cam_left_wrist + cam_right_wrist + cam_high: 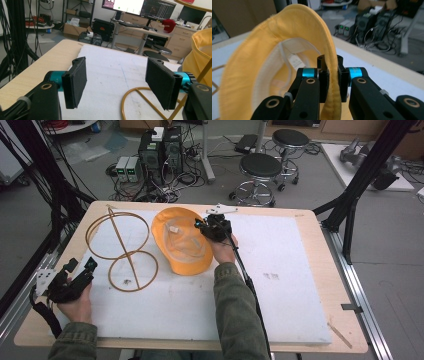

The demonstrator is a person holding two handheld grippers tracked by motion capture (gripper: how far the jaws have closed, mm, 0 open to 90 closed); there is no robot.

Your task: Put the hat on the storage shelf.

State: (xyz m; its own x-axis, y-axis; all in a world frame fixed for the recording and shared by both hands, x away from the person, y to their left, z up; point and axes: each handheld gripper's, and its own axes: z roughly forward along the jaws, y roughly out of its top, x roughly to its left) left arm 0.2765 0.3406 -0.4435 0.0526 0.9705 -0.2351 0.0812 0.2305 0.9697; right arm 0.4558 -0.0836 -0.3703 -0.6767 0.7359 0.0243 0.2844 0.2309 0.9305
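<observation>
The right gripper (333, 82) pinches the brim of the yellow bucket hat (181, 242) at table centre; the wire hat stand (121, 249) (at nine o'clock) awaits, left gripper (117, 85) spread, idle.

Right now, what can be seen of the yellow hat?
The yellow hat is a soft fabric bucket hat with a stitched brim, lying upside down on the white pad so its paler lining and a small label show. The right claw is shut on its brim, beside the wire stand.
</observation>
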